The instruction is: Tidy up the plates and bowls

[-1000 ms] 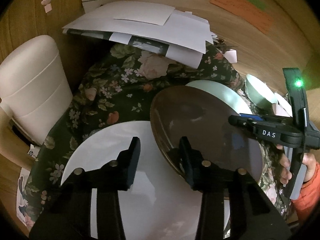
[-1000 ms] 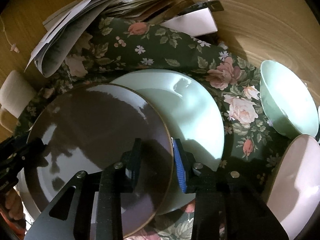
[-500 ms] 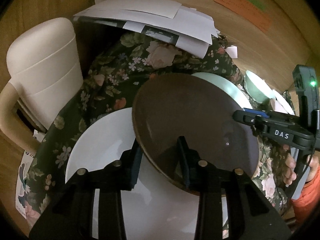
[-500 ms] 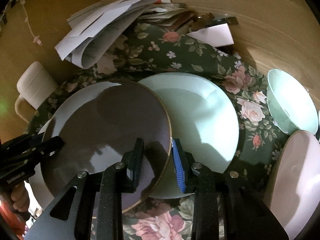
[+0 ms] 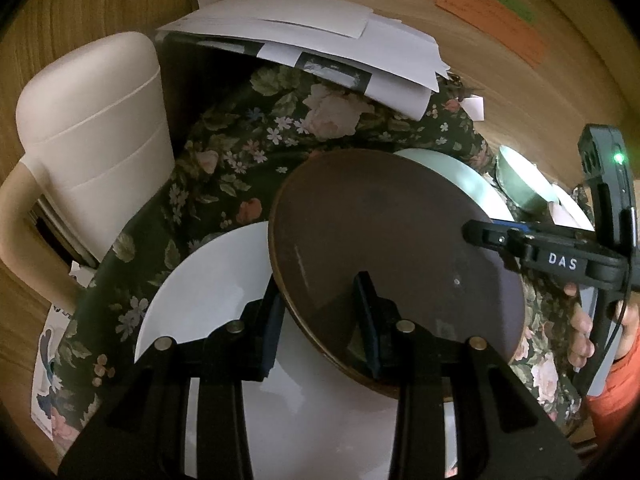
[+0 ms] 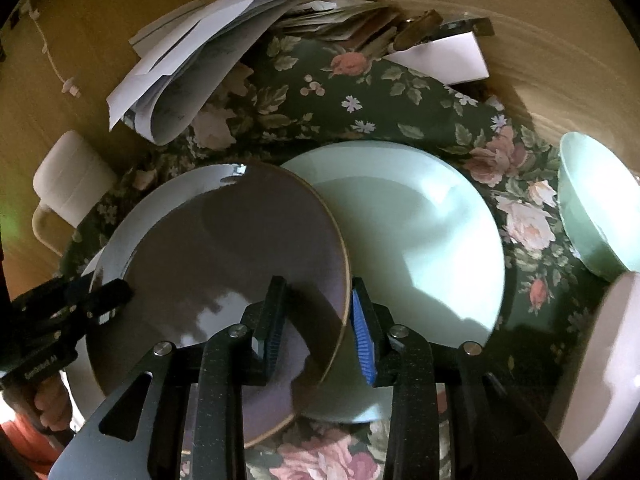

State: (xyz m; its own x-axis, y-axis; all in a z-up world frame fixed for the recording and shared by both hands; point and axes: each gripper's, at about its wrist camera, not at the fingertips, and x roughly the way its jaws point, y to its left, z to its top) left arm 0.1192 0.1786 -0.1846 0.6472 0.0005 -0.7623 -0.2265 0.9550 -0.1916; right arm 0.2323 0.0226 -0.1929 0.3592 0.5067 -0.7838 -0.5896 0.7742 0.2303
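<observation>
Brown plate [image 5: 392,232] sits tilted between my two tongs, its rim caught on both sides. My left tongs [image 5: 320,320] stand narrow and clamp its near left edge; my right tongs [image 6: 318,320] straddle the opposite rim, jaws easing open with the gold-lined edge between the blue pads [image 6: 362,332]. The plate is glossy, dark brown with a thin pale rim line, and empty. It hangs partly over the white plate [image 5: 200,280] on its left and the pale green plate [image 6: 420,240] on its right, both lying flat and empty on the floral cloth [image 6: 360,96] that covers the desk. Further right stand a green bowl [image 6: 596,208], leaning, and just beside it a pale pink dish [image 6: 600,360]; I see nothing in either. A heap of papers [image 5: 312,36] crowds the far edge of the cloth, and a cream chair [image 5: 92,128] stands off its left side.
</observation>
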